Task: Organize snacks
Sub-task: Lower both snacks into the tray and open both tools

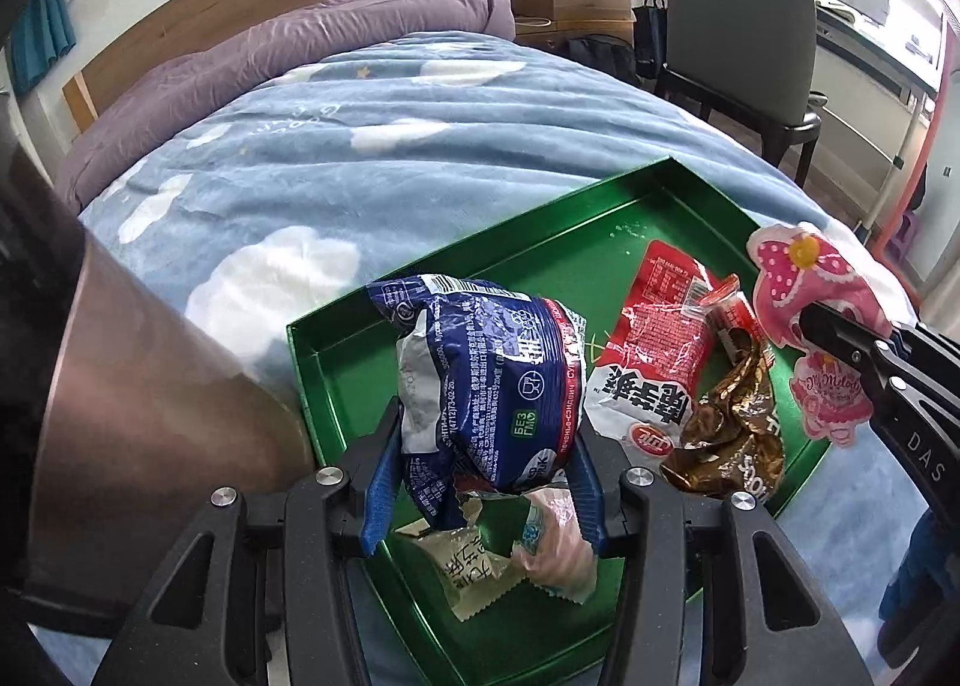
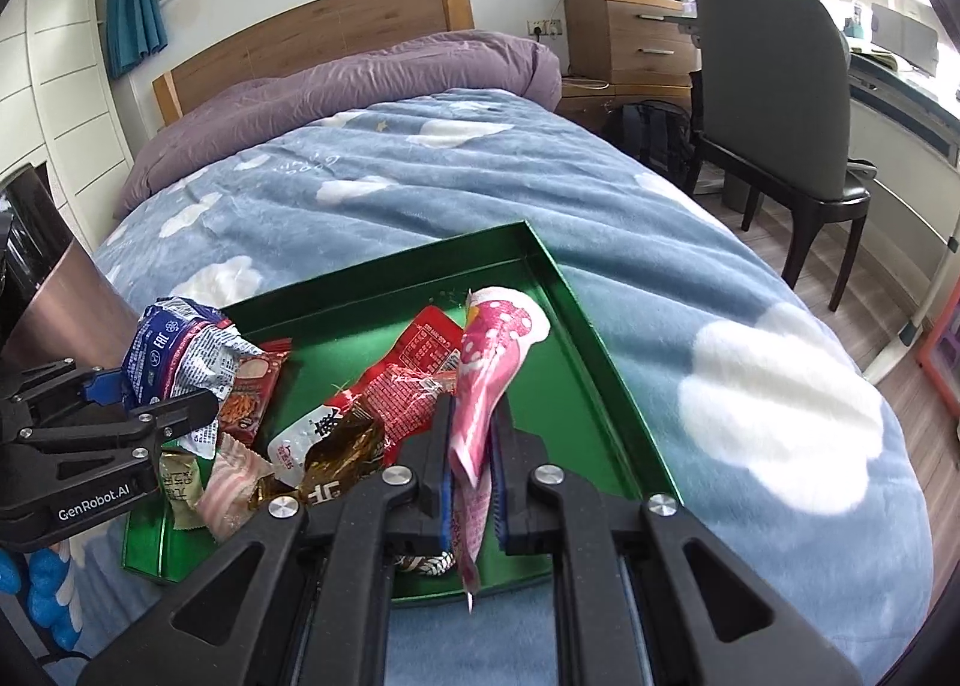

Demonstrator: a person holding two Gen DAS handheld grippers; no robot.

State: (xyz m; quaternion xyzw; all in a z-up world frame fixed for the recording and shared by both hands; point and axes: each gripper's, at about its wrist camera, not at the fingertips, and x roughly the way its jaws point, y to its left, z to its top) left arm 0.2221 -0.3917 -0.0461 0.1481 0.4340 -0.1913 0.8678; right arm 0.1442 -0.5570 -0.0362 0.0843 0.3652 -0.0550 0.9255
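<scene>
- Left fingers (image 1: 384,446) clamp a crumpled blue snack bag (image 1: 492,380) between their blue pads, held a moderate width apart by the bag's bulk; the bag hangs above the near-left part of the green tray (image 1: 456,242).
- Right fingers (image 2: 432,440) are pressed tight on a flat pink packet (image 2: 486,380), with only the thin wrapper between the pads.
- Seen from the right wrist, the pink packet stands on edge, its long axis running along the fingers, its polka-dot end pointing away toward the tray's far right corner and its tail trailing back past the tray's near rim.
- From the left wrist, that same packet shows its broad printed face with a bow and a yellow dot, held over the tray's right rim; this face is hidden in the right view.
- The blue bag's long axis is roughly upright in the left view, its torn lower end hanging down between the fingers.
- Only the left view shows the back print of the blue bag; the right view shows its side, at the tray's left edge.
- On the tray floor lie a red-and-white packet (image 1: 654,350), a crumpled brown wrapper (image 1: 732,440), a pale pink sweet (image 1: 558,554) and a beige sachet (image 1: 474,572).
- The tray rests on a bed (image 2: 480,176) under a blue cloud-print blanket.
</scene>
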